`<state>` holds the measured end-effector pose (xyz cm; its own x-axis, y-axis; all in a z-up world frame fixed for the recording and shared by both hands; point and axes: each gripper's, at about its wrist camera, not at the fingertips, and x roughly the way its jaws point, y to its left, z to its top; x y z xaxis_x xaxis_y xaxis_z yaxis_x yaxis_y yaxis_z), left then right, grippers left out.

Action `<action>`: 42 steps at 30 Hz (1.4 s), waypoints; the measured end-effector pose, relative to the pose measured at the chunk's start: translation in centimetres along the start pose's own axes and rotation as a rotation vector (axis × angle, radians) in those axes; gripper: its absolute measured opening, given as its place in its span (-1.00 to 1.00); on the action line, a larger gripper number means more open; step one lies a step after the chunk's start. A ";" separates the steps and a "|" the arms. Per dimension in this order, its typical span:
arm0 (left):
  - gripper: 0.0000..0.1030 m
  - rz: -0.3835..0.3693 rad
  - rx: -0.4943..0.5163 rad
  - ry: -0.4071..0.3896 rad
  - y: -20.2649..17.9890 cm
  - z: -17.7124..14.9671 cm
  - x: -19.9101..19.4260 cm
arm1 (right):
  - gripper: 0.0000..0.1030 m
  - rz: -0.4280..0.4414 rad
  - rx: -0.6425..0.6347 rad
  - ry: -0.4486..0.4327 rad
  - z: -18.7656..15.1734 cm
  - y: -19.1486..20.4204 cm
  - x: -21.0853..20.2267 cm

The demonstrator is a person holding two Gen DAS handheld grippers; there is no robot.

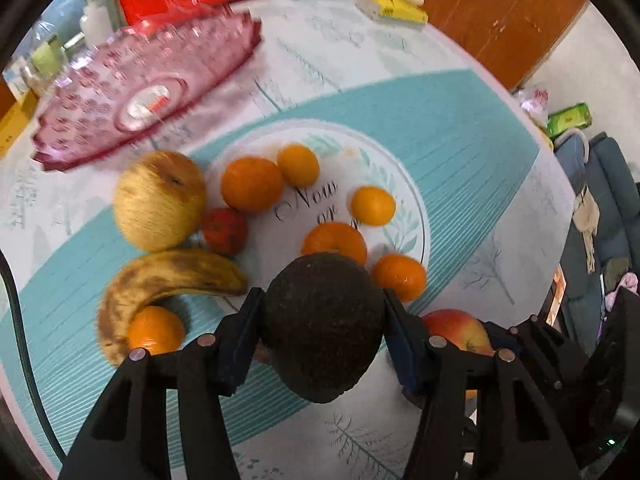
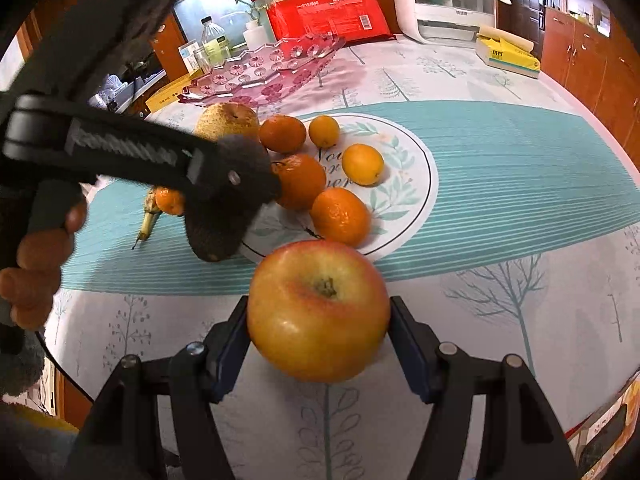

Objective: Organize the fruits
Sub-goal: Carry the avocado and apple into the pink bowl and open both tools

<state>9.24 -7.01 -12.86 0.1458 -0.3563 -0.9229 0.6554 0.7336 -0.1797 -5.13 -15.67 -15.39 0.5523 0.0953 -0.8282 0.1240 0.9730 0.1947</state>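
My left gripper is clamped on a dark avocado above the loose oranges at the middle of the surface, while my right gripper grips a red-yellow apple nearer the surface's front edge.

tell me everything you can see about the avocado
The avocado is dark brown-black with rough, pebbly skin, whole and pear-shaped. It is clamped between the two fingers of the left claw, one pad pressing each side, its narrower end hanging down in the right wrist view. It looks lifted off the table, above the loose oranges, with the apple in the right claw nearby.
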 end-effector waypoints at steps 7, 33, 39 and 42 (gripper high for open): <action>0.08 0.013 -0.020 -0.091 1.5 0.3 -5.0 | 0.29 -0.013 -0.028 -0.020 2.0 1.5 -1.8; 0.09 0.183 -0.232 -0.416 14.5 11.1 -19.3 | 0.29 -0.082 -0.299 -0.154 30.2 7.4 -2.0; 0.09 0.268 -0.327 -0.273 17.2 14.5 -11.3 | 0.29 -0.038 -0.341 -0.040 30.8 6.7 7.7; 0.09 0.329 -0.321 -0.175 17.8 15.6 -6.1 | 0.29 -0.025 -0.357 0.006 30.0 5.9 12.2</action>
<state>31.57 -0.80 -5.14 0.4471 -0.1475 -0.8822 0.2965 0.9550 -0.0094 27.02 -15.03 -8.57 0.5479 0.0712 -0.8335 -0.1593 0.9870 -0.0205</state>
